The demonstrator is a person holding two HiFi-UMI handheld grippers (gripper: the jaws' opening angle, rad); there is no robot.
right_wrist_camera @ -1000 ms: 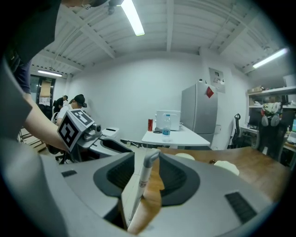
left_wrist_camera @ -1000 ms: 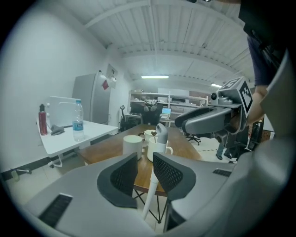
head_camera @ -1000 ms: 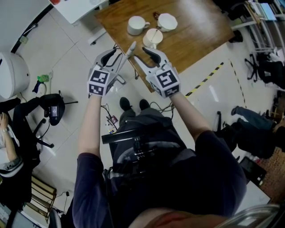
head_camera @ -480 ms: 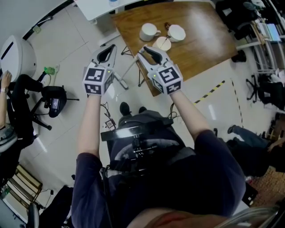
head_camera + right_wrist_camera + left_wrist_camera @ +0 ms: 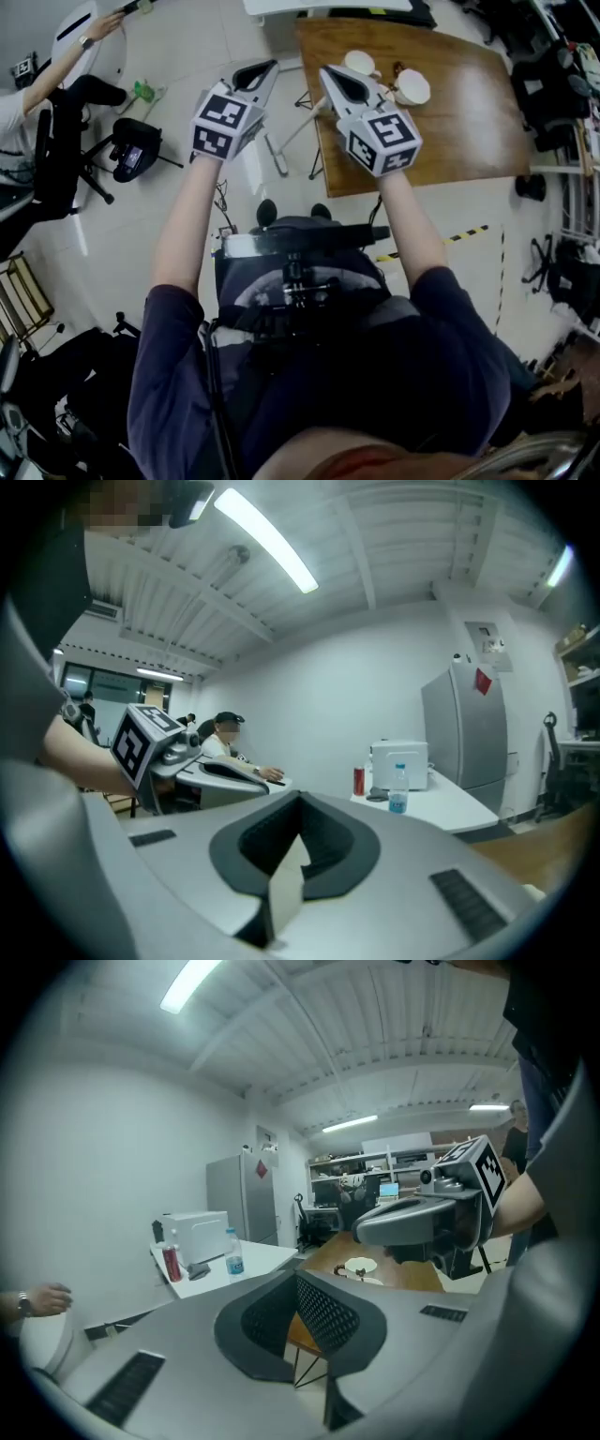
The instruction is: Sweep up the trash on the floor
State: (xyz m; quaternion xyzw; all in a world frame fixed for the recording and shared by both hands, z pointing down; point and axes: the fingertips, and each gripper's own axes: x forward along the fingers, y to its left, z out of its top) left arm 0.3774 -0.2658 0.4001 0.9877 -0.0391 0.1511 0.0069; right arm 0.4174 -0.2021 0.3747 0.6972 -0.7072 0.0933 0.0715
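While the person holds both grippers up side by side, the pale tiled floor (image 5: 112, 244) spreads beneath them. From above, it is too far off to tell whether any speck on it is trash. A brown wooden table (image 5: 469, 103) fills the far right, and the right gripper reaches over its near-left corner. Beyond it, in the gripper views, a tall grey fridge (image 5: 464, 733) stands against the far wall. Beside the fridge is a white counter (image 5: 450, 808).

The left gripper (image 5: 265, 67) has its jaws pressed together with nothing between them. The right gripper (image 5: 333, 77) is the same, its pads meeting along one seam and holding nothing.

A pale slanting rod (image 5: 298, 129) stands on the floor between the two grippers, near the table corner. Whether it belongs to a broom cannot be told.

On the counter sits a white box-shaped appliance (image 5: 400, 761). On the table, a white round cup (image 5: 359, 63) lies at the far side and a white shallow cup (image 5: 412, 87) just right of it. Both look pale inside, and their contents cannot be made out. A clear plastic bottle with a blue label (image 5: 399, 797) and a red can (image 5: 359, 780) stand in front of the appliance. A small green thing (image 5: 142, 91) lies on the floor at the far left.
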